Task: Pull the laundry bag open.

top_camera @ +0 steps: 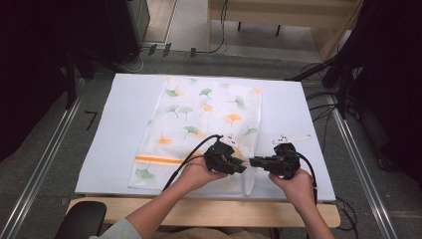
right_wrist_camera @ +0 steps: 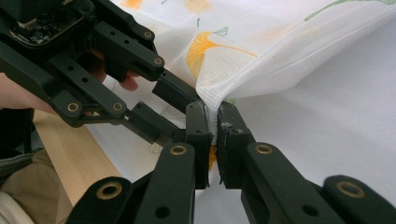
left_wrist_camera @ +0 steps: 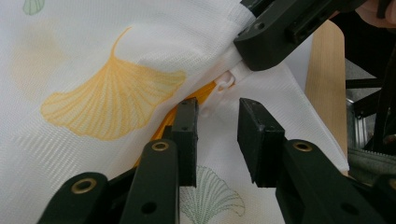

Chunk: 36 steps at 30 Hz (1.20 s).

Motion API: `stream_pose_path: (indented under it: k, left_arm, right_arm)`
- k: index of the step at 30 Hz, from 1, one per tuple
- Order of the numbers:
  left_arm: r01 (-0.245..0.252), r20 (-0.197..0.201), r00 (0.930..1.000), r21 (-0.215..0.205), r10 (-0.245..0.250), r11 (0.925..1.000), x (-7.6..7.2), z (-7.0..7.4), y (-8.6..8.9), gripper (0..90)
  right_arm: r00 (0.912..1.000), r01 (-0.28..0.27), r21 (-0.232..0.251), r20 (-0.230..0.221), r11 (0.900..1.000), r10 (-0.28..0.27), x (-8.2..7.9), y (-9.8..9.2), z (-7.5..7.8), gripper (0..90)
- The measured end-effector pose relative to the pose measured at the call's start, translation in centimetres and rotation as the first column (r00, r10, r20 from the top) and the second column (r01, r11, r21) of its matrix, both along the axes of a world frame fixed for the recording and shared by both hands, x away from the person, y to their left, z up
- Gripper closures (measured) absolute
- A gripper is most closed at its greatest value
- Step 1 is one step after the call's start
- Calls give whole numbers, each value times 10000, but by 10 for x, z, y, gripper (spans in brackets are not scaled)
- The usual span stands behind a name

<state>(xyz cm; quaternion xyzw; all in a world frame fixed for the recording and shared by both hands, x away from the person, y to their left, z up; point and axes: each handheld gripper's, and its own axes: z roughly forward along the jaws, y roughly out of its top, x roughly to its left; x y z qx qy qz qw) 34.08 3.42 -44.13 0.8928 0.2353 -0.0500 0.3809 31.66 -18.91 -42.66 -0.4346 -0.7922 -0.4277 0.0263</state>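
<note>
High view shows a white rectangular table mat (top_camera: 119, 129) bearing a white mesh bag printed with green and orange ginkgo leaves (top_camera: 199, 124), which lies across the mat's middle. At the bag's near right corner, the right gripper (right_wrist_camera: 213, 140) pinches its edge; the left gripper (left_wrist_camera: 217, 140), jaws narrowly parted, straddles the bag's white zipper pull (left_wrist_camera: 225, 84).

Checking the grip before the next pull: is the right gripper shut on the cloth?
Shut: the right gripper pinches the cloth edge between closed pads.

Grey carpet floor (top_camera: 45, 164), metal rails (top_camera: 47, 149) L & R, wooden bench (top_camera: 278, 15) at back
</note>
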Motion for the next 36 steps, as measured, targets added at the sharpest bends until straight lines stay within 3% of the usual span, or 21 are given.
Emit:
stream_pose_path:
  k: [11,15,23,36]
  left_arm:
    - [-60,-109,9999,175,62,9998,1,1,-2,824]
    - [-59,-328,9994,-99,56,9999,1,3,-2,835]
    - [-39,-235,9997,74,41,10000,1,4,-3,897]
    - [-119,-253,9996,287,126,9995,1,3,-4,900]
  right_arm:
    - [10000,1,-36,-5,10000,-1,0,2,0,860]
    - [10000,6,-47,8,10000,-6,0,2,0,860]
    - [10000,1,-78,40,10000,-1,-1,3,0,860]
    - [9999,-64,-202,105,9998,66,-1,4,-1,860]
